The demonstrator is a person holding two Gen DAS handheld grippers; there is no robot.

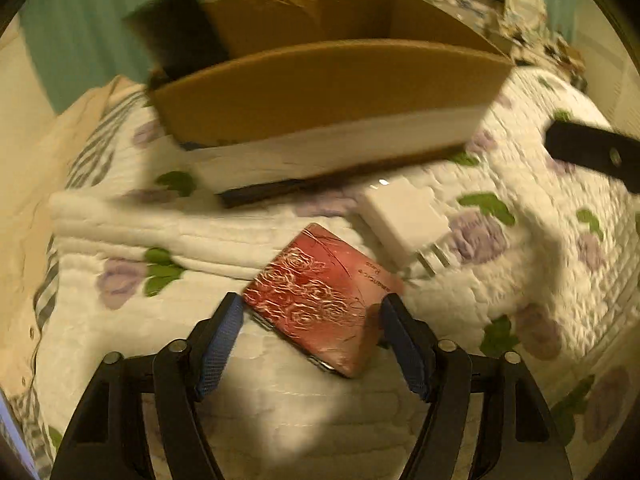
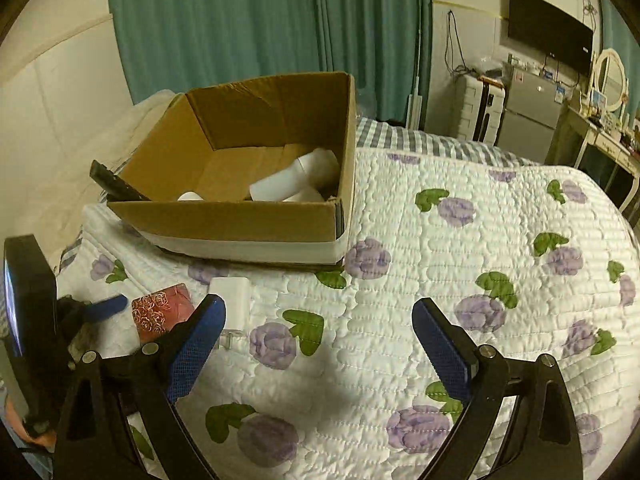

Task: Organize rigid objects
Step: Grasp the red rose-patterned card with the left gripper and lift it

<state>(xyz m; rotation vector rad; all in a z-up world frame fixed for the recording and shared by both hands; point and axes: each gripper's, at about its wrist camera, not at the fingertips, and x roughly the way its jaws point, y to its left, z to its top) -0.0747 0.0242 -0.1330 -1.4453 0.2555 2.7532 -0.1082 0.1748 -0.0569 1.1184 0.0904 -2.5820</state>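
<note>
Lying on the floral quilt [image 2: 460,240] of the bed, a red case with embossed roses [image 1: 320,300] sits between the blue pads of the left claw [image 1: 312,336]. This claw is spread, and its pads stand at both sides of the case; the left wrist view is blurred, so I cannot tell if the pads touch it. The case is turned at an angle, one corner toward the camera.

Just beside the case, on its far right side, a white charger plug [image 1: 404,224] lies flat with its metal prongs pointing toward the near right. In the right wrist view the same plug [image 2: 232,292] is partly hidden behind one finger of the right claw.

Behind both things stands an open cardboard box [image 2: 240,216] with a white band along its bottom edge. Inside it, white cylinder-shaped items [image 2: 296,180] lie near the right wall, and a dark flat object [image 2: 114,184] leans over the left edge of the box.

The right claw [image 2: 318,352] is spread wide and holds nothing; only quilt shows between its pads. It is well to the right of the red case [image 2: 160,312], and one of its dark fingers shows at the right border of the left wrist view.

In the background hang green curtains [image 2: 240,20], and a dark screen [image 2: 548,28] is on the wall.
</note>
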